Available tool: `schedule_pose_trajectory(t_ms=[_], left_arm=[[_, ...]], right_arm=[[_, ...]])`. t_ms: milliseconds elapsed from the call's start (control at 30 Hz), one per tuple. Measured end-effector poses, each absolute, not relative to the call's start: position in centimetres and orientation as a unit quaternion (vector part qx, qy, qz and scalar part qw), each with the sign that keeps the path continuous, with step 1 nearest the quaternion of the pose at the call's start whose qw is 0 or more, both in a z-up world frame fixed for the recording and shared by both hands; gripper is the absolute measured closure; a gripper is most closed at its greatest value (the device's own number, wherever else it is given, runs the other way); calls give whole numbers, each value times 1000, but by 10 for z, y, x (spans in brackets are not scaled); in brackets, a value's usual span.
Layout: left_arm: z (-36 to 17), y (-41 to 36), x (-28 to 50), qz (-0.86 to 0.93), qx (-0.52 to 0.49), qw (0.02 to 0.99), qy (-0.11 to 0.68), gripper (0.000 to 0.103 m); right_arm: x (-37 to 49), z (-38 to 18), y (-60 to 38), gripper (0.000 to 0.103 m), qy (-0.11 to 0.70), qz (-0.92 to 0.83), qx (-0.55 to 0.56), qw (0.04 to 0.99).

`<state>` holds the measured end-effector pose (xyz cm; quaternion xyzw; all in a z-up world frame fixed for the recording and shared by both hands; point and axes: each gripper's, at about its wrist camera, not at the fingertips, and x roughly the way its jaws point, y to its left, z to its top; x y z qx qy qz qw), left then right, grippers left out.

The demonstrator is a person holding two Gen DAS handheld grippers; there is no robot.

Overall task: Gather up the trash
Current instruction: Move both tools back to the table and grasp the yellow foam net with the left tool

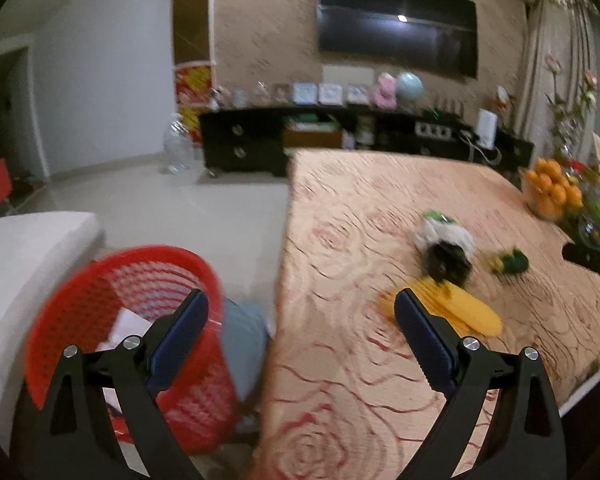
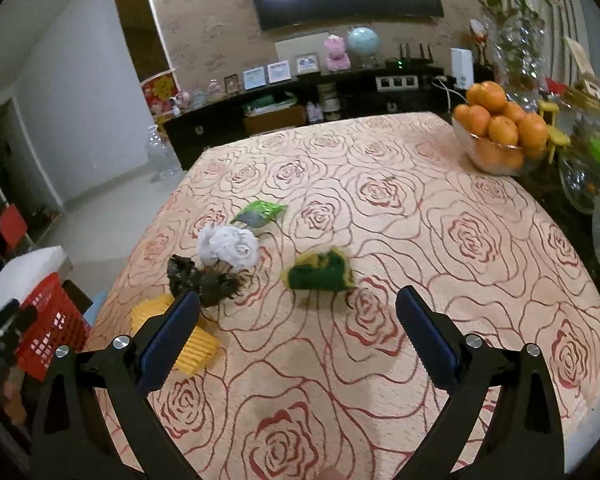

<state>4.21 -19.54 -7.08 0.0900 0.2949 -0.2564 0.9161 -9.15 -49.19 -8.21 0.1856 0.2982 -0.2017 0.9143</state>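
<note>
Trash lies on the rose-patterned tablecloth [image 2: 440, 240]: a crumpled white tissue [image 2: 230, 250], a green packet [image 2: 260, 212], a dark crumpled wrapper [image 2: 204, 280], a yellow ridged piece [image 2: 196, 348] and a green-and-yellow wrapper [image 2: 320, 274]. My right gripper [image 2: 298, 294] hangs open just in front of the green-and-yellow wrapper, with nothing between its fingers. My left gripper [image 1: 302, 296] is open and empty over the table's left edge. Its left finger is in front of the red mesh basket [image 1: 112, 320], which holds white paper [image 1: 128, 324]. The yellow ridged piece [image 1: 460, 312] lies by its right finger.
The red basket [image 2: 48, 332] stands on the floor left of the table, beside a white cushion [image 1: 28, 264] and a blue bin [image 1: 244, 344]. A glass bowl of oranges [image 2: 500, 136] and glass vases [image 2: 588, 176] crowd the table's far right. A dark TV cabinet [image 1: 244, 144] stands behind.
</note>
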Motion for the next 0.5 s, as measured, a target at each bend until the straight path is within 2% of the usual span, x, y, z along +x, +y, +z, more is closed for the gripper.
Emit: schedule_pose_trajectory(t_ms=[200,500], left_arm=[[-101,-231,52,-263,131,892,342,13],[-131,-283,59,-282,170,874,357,13]], right_arm=[[-102,-84,-501,7,297,-212,199,910],[-105,-82,-501,8,290,-202,210,912]])
